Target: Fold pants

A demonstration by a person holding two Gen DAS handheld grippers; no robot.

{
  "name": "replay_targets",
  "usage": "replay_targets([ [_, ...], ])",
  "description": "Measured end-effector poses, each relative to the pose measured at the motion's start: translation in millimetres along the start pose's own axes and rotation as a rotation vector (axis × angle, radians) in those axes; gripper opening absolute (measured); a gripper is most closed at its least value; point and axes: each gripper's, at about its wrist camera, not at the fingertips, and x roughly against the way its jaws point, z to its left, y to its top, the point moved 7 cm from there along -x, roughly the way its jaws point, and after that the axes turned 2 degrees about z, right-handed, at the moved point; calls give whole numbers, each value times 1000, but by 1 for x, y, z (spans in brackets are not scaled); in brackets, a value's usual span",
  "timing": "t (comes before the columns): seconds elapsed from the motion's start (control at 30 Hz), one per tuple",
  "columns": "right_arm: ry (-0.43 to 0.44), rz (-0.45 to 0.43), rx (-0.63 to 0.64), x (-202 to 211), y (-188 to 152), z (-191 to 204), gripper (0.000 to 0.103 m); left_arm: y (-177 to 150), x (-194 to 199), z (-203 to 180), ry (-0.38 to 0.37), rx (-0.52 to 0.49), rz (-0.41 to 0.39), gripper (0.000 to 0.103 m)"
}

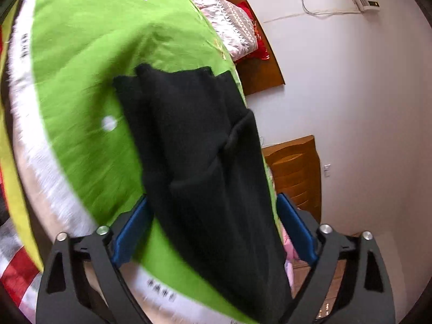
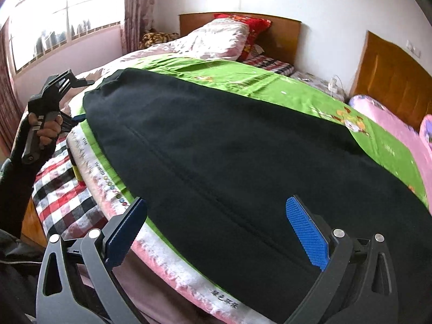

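Black pants (image 2: pixel 229 156) lie spread along the near edge of a green blanket (image 2: pixel 243 81) on the bed. In the left wrist view the pants (image 1: pixel 199 162) run away from the camera between the wide-apart blue pads of my left gripper (image 1: pixel 213 216), which is open. My right gripper (image 2: pixel 216 216) is open too, its blue pads (image 2: pixel 307 232) either side of the near end of the pants, just above the fabric. The left gripper's handle (image 2: pixel 51 108) shows at the pants' far left end, held in a hand.
The green blanket has a white fuzzy border (image 2: pixel 172 264) at the bed's front edge. A checked sheet (image 2: pixel 62 197) hangs at the left. Pillows (image 2: pixel 226 37) and wooden headboards (image 2: pixel 388 81) lie at the back, a pink cover (image 2: pixel 391 124) at the right, a window (image 2: pixel 62 16) at the left.
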Motion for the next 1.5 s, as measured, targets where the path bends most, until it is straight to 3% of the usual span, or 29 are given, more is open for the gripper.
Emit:
replay_targets([
  [0.1,6,0,-19,1,-2,-5,99,3,-1,-4,-23,-15,-11,70],
  [0.3,86,-4,-33,-4,10,4,99,0,-12,11,-90,-41,-23,63],
  [0.37,135,7,-17,-10,21,13,99,1,-10,13,-128,-38,-34,64],
  [0.47,194,27,51,-29,51,36,99,4,-15,10,-126,-51,-28,68],
  [0.53,196,57,126,-45,66,50,99,11,-22,10,-105,-64,-17,67],
  [0.6,208,110,182,-70,86,62,99,9,-22,13,2,-79,-15,36],
  [0.67,243,163,196,-95,102,70,99,7,-19,8,48,-105,-13,29],
  [0.73,217,205,230,-117,110,75,99,2,-8,-6,87,-152,-40,25],
  [0.8,205,301,289,-146,102,84,99,0,-1,-26,114,-211,-65,22],
  [0.83,229,259,285,-147,105,86,99,0,1,-39,132,-244,-78,22],
  [0.93,250,257,269,-148,107,84,99,-9,7,-88,200,-407,-124,21],
  [1.07,192,187,220,-124,106,74,99,-49,6,-174,248,-680,-179,21],
  [1.13,202,83,120,-95,109,54,99,-80,-4,-214,250,-821,-183,21],
  [1.2,191,-31,-16,-57,108,16,99,-122,-20,-247,247,-970,-180,21],
  [1.27,124,-126,-127,-20,98,-34,99,-169,-45,-268,236,-1107,-136,21],
  [1.37,27,-211,-310,31,68,-112,99,-235,-90,-269,242,-1251,-34,21],
  [1.5,-64,-272,-540,87,14,-191,99,-308,-157,-237,304,-1375,152,21],
])
